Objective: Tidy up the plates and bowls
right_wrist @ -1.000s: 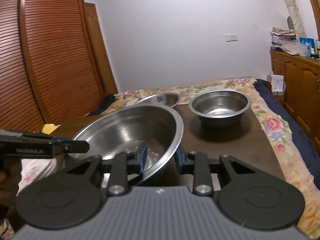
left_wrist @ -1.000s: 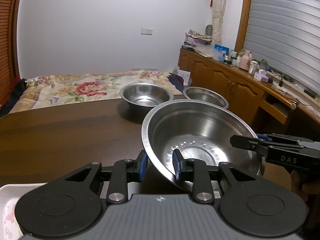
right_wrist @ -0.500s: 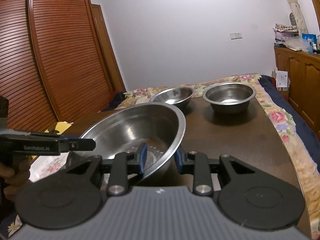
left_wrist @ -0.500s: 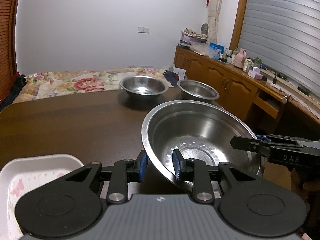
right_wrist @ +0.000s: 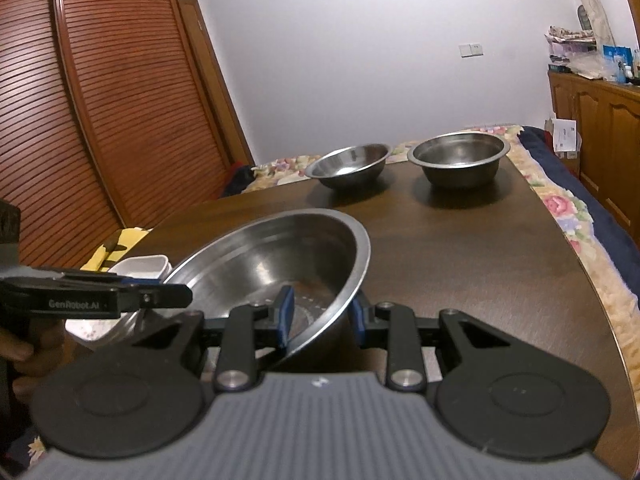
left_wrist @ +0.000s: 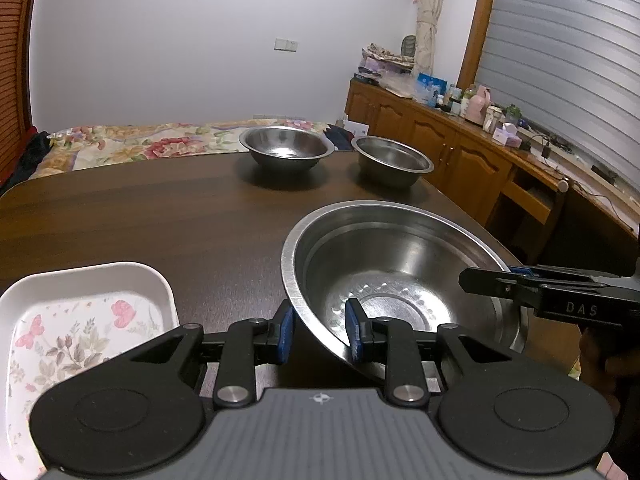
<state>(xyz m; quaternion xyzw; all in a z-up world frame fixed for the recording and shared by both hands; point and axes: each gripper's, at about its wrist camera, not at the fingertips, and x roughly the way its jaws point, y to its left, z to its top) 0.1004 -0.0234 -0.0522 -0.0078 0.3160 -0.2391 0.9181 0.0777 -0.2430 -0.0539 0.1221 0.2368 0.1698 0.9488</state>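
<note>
A large steel bowl (left_wrist: pixel 400 276) is held above the dark wooden table (left_wrist: pixel 140 208) by both grippers. My left gripper (left_wrist: pixel 320 334) is shut on its near-left rim. My right gripper (right_wrist: pixel 320 318) is shut on its opposite rim; the bowl also shows in the right wrist view (right_wrist: pixel 280 252). Two smaller steel bowls stand at the far end: a shallow one (left_wrist: pixel 286 150) and a deeper one (left_wrist: pixel 392 158). A white floral tray (left_wrist: pixel 80 320) lies at the near left.
A bed with a floral cover (left_wrist: pixel 140 144) lies beyond the table. Wooden cabinets (left_wrist: pixel 460 148) with clutter line the right wall. A louvred wooden wardrobe (right_wrist: pixel 100 100) stands at the left. A small white container (right_wrist: pixel 142 268) sits near the tray.
Both grippers have pulled back toward the near end of the table with the large bowl. The two far bowls look farther away and the white tray has come into view.
</note>
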